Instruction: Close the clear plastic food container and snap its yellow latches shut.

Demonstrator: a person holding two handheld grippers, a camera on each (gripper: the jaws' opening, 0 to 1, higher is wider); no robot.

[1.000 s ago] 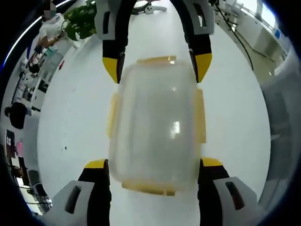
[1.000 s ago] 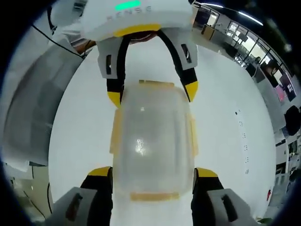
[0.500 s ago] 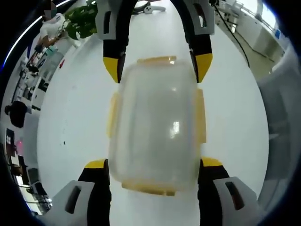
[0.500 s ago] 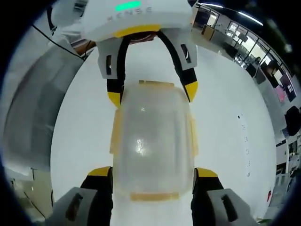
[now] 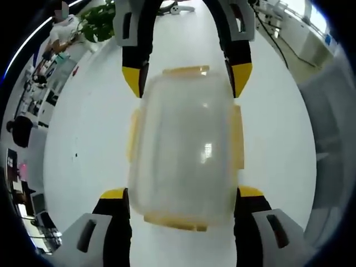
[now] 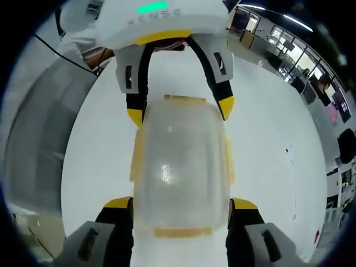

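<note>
Left gripper [image 5: 181,197]: clamped across container's near end.
Right gripper [image 6: 181,203]: squeezing opposite end.
Container [image 5: 183,147]: between both, on white table [image 5: 83,139], lid seated.
Yellow latches [image 6: 225,161]: flat.
Change: none over the last second; closure looks done.

A white surface [image 5: 83,139] is stretching out under my work. Beyond its far edge a green potted plant [image 5: 97,25] is standing, and near the plant a person [image 5: 58,30] is sitting at desks.
</note>
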